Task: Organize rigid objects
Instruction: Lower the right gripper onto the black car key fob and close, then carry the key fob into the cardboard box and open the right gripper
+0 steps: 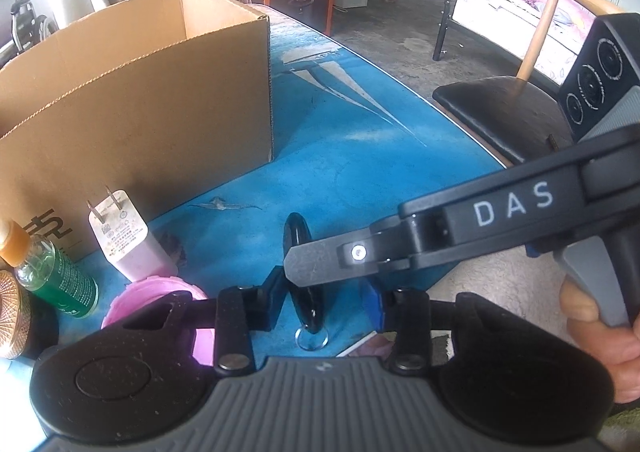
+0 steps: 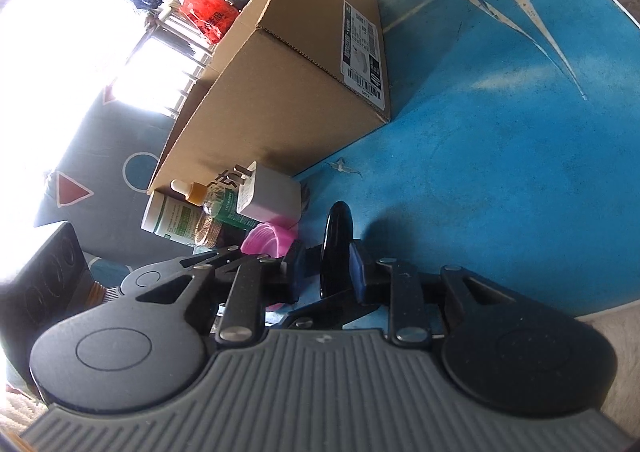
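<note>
Right wrist: black disc [image 2: 335,248] stands on edge, upright.

Daylight is blown out at the window [image 2: 60,52] left of the cardboard box [image 2: 280,92]; edges are bent by fisheye; shadows are cast beside the box.

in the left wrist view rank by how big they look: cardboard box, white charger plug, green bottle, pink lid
1. cardboard box
2. to 4. white charger plug, green bottle and pink lid look alike; the lid is partly hidden, so no ranking.
</note>
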A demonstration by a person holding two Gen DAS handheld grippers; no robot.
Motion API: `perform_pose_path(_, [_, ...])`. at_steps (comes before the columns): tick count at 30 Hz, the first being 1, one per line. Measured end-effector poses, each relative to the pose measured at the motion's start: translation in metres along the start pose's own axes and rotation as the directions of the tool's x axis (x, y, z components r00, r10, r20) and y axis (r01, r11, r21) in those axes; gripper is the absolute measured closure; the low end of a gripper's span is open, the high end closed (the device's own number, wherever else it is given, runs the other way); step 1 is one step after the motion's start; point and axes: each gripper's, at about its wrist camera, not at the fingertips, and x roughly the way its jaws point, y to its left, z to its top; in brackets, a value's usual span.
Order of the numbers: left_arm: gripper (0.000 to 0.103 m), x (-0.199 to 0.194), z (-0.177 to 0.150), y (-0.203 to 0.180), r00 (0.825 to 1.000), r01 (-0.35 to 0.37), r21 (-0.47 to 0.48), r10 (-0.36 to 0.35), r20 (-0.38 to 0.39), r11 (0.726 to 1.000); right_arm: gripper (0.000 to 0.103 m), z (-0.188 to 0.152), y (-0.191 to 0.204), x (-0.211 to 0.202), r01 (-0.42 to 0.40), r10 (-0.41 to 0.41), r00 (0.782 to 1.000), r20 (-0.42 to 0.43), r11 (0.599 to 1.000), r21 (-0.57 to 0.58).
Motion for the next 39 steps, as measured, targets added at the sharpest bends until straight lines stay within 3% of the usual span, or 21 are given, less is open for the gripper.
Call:
perform_pose_path(7, [0.067, 0.0, -0.001, -0.005, 0.999, -0.039, 0.038, 0.038, 0.01, 0.999, 0.084, 0.002, -0.001, 0.009, 0.062, -0.062, 0.998, 0.007, 0.998, -0.016])
perform_pose_path(16, [0.07, -0.005, 0.001, -0.003, 0.998, -0.056, 0.045, 0.055, 0.024, 0.997, 0.087, 0.002, -0.003, 0.013, 0.046, -0.047, 0.998, 0.034, 0.999, 0.017])
perform_pose_path(24, [0.07, -0.045, 0.009, -0.012, 0.988, -0.093, 0.089, 0.081, 0.13, 0.992, 0.087, 0.004, 0.027, -0.011, 0.047, -0.042, 0.994, 0.104, 0.998, -0.043])
perform_pose_path(29, [0.07, -0.082, 0.016, -0.008, 0.967, -0.136, 0.086, 0.114, 0.229, 0.987, 0.087, 0.01, 0.064, -0.03, 0.048, -0.026, 0.985, 0.172, 0.991, -0.128])
perform_pose_path(32, [0.069, -0.107, 0.022, 0.001, 0.945, -0.182, 0.072, 0.155, 0.287, 0.981, 0.087, 0.019, 0.091, -0.035, 0.031, 0.007, 0.98, 0.198, 0.982, -0.184])
perform_pose_path(37, [0.069, -0.14, 0.031, 0.031, 0.904, -0.279, 0.015, 0.257, 0.34, 0.96, 0.087, 0.05, 0.141, -0.025, -0.032, 0.086, 0.981, 0.177, 0.958, -0.286])
perform_pose_path(39, [0.069, -0.146, 0.035, 0.048, 0.897, -0.306, -0.011, 0.292, 0.332, 0.952, 0.087, 0.066, 0.163, -0.011, -0.058, 0.109, 0.984, 0.143, 0.944, -0.326])
